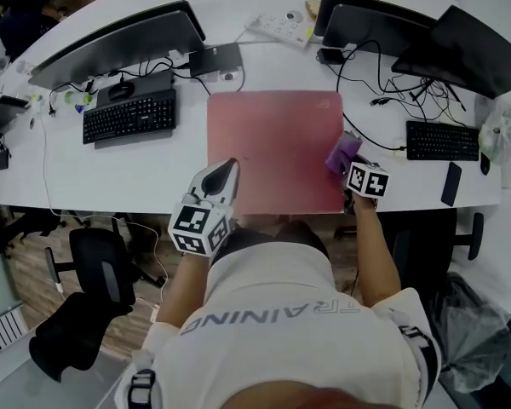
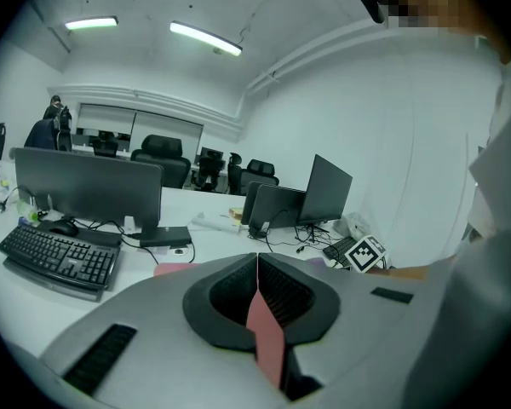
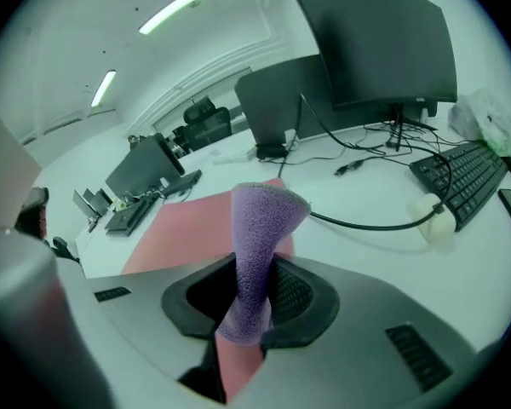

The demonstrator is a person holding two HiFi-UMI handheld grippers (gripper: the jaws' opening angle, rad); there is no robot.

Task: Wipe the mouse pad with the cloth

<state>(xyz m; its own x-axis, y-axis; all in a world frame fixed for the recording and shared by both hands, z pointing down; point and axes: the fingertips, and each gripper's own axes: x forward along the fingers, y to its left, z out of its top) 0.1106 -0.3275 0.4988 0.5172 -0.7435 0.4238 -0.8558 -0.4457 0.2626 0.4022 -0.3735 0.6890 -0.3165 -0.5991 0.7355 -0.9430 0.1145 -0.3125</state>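
Note:
A red mouse pad (image 1: 272, 147) lies flat on the white desk in front of me. My left gripper (image 1: 229, 167) is shut with nothing between its jaws, its tip over the pad's near-left part. In the left gripper view the jaws (image 2: 257, 267) meet along one line, and the pad's red shows below them. My right gripper (image 1: 351, 165) is shut on a purple cloth (image 1: 341, 152) at the pad's right edge. In the right gripper view the cloth (image 3: 260, 228) stands up out of the jaws, with the mouse pad (image 3: 196, 224) beyond it.
A black keyboard (image 1: 129, 116) and monitor (image 1: 119, 45) sit to the left of the pad. Another keyboard (image 1: 442, 141), a phone (image 1: 450, 183), loose cables (image 1: 370, 88) and monitors (image 1: 383, 20) are to the right. A power strip (image 1: 281, 28) lies behind, and an office chair (image 1: 98, 271) stands below left.

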